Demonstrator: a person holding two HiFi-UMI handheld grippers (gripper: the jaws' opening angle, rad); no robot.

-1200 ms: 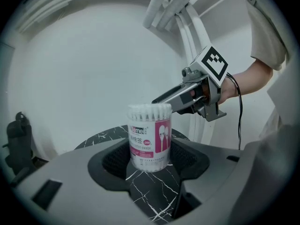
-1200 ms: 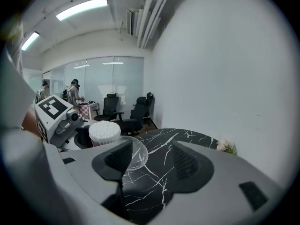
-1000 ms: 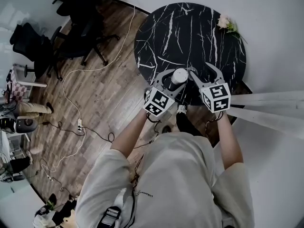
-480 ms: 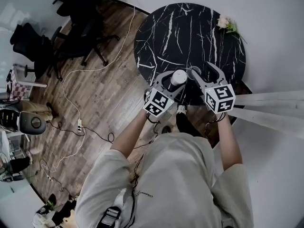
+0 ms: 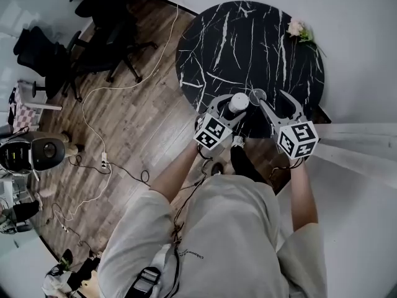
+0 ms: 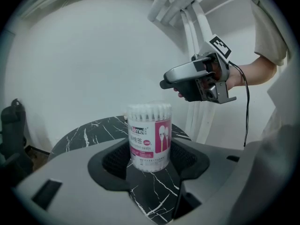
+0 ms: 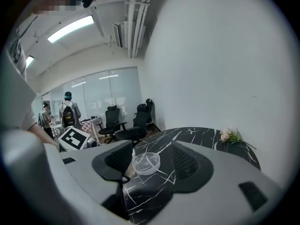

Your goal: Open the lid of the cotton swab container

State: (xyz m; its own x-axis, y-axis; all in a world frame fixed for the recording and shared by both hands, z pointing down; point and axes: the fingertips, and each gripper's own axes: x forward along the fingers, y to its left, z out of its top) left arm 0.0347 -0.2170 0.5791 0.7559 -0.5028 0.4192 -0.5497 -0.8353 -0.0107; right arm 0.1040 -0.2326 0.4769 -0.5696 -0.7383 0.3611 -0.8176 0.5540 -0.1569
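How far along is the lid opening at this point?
Mostly done: the clear lid is off the cotton swab container, whose top shows no cover. In hand: the left gripper clamps the container; the lid sits unclamped between the open jaws of the right gripper. Left: at most setting the lid down; whether it already rests on the table is unclear.

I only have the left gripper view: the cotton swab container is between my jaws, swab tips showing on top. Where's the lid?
Observer: Off. The right gripper view shows the clear lid between the right gripper's jaws.
Operator: Clamped on it?
Observer: No. Those jaws stand wider apart than the lid, which sits close to one pad.
Operator: Anything else on the table?
Observer: The head view shows a small flower sprig at the marble table's far edge.
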